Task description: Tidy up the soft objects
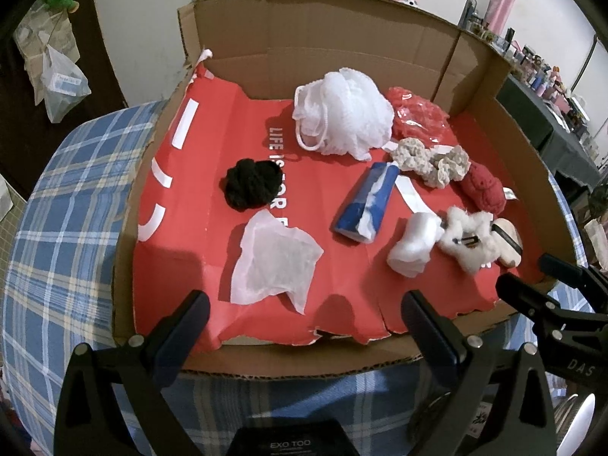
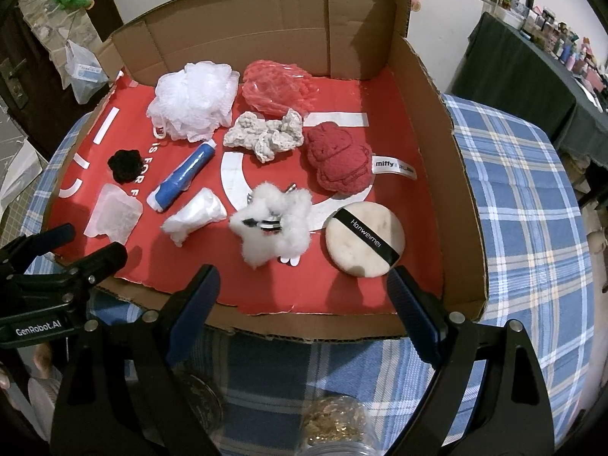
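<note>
Both grippers, left gripper (image 1: 304,319) and right gripper (image 2: 302,290), hang spread wide and empty over the near edge of a cardboard box (image 2: 448,174). Its red paper lining (image 1: 182,228) carries the soft objects: white mesh pouf (image 1: 342,114), black scrunchie (image 1: 252,184), powder puff (image 2: 363,243). Beneath lies a blue plaid tablecloth (image 2: 524,209); a cluttered shelf (image 2: 562,53) stands behind.

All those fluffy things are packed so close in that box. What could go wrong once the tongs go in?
The fluffy white star-shaped plush touches the crumpled white wad, so one could drag the other. The thin white tissue sheet lies flat on the red paper liner; wide-open left tongs might pinch the liner too.
</note>
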A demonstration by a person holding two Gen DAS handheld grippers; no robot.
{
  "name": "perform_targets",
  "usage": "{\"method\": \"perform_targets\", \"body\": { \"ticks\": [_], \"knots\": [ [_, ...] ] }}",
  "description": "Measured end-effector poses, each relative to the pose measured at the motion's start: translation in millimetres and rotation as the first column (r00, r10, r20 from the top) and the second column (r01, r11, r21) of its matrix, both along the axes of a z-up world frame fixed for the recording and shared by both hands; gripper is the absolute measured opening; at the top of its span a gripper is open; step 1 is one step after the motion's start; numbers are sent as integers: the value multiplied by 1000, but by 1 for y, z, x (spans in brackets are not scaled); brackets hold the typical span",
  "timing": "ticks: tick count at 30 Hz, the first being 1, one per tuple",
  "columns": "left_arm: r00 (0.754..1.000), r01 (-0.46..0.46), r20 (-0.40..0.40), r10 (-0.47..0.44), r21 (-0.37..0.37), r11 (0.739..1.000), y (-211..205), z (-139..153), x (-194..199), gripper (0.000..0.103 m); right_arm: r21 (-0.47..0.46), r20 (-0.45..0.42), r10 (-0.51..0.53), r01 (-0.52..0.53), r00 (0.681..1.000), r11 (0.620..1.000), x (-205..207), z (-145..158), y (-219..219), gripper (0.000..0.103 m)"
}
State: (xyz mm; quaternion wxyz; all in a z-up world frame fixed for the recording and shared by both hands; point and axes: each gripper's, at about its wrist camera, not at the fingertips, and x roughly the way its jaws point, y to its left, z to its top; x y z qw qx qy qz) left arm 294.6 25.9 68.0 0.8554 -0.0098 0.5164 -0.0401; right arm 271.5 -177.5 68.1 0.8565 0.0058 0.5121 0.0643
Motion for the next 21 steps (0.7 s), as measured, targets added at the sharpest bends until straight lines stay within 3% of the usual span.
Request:
{"method": "perform_targets", "body": {
  "ticks": [21],
  "knots": [
    [1000, 3, 2, -3, 5, 1000, -1, -1, -1, 102, -3, 5, 4, -4, 1000, 1000, 1, 0, -1, 90]
  ]
}}
